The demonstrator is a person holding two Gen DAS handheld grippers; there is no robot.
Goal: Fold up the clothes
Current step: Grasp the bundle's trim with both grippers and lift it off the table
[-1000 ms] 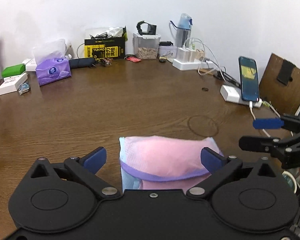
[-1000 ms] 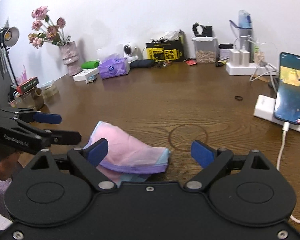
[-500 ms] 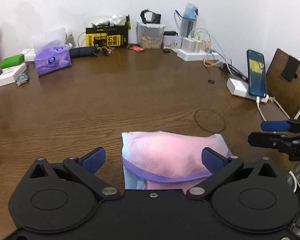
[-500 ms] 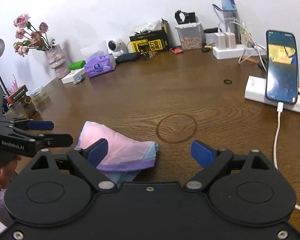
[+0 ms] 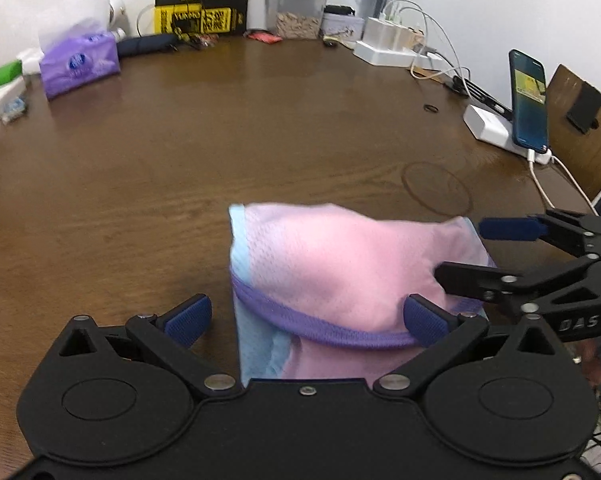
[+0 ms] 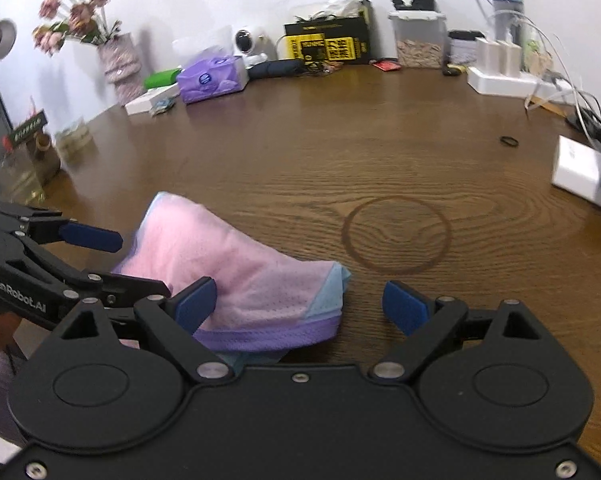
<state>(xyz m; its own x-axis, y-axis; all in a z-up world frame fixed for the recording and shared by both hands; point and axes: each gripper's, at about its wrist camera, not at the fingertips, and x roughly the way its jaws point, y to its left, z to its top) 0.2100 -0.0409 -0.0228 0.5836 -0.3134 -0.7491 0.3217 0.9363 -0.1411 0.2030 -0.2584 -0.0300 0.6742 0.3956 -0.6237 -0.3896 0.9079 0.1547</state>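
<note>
Left wrist view: I see my left gripper spread wide, holding nothing, its pads either side of the folded pink garment lying on the brown bench. My right gripper is likewise wide and empty, the garment's purple-banded edge just beside its left pad. Near the garment's far corner lies a ring stain. Beyond that, a phone stands upright on a white charger.

The garment is soft perforated mesh cloth, matt pink with purple binding. The counter is grained, slightly glossy wood. The tongs are matt black plastic with ribbed blue pads.
</note>
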